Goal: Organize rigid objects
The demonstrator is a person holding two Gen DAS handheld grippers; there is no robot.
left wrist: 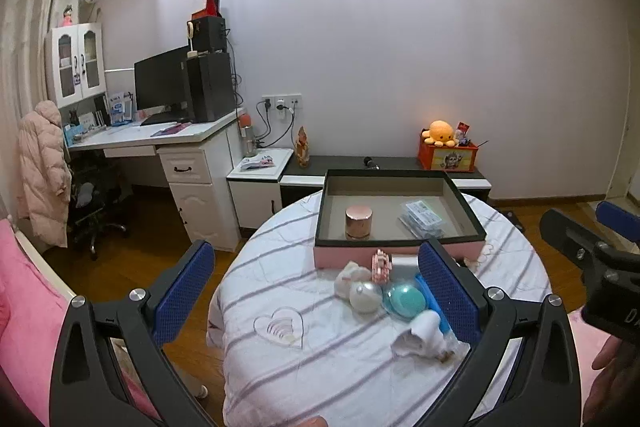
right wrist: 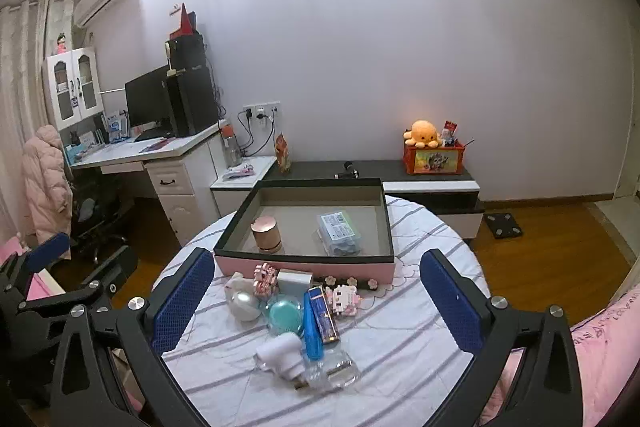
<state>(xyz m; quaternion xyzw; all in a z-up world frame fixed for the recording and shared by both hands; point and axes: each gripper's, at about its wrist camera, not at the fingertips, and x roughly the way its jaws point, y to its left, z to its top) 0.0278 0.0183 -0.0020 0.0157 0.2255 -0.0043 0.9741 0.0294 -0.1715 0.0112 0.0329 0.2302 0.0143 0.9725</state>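
Note:
A pink box with a dark rim (left wrist: 400,254) (right wrist: 304,267) stands open on the round table. Inside are a rose-gold jar (left wrist: 359,223) (right wrist: 267,233) and a clear plastic case (left wrist: 423,218) (right wrist: 339,233). In front of it lies a pile: a pearl-white round case (right wrist: 243,303), a teal round case (left wrist: 404,301) (right wrist: 285,313), a blue box (right wrist: 320,319), pink block figures (right wrist: 265,279), a white plug (right wrist: 280,349). My left gripper (left wrist: 316,297) is open and empty above the pile. My right gripper (right wrist: 318,301) is open and empty above the pile.
The table has a white striped cloth (right wrist: 400,367). A pink bed (left wrist: 24,307) lies at the left, pink bedding (right wrist: 604,347) at the right. A white desk with a monitor (left wrist: 160,83) and a low cabinet with an orange toy box (left wrist: 448,157) stand behind.

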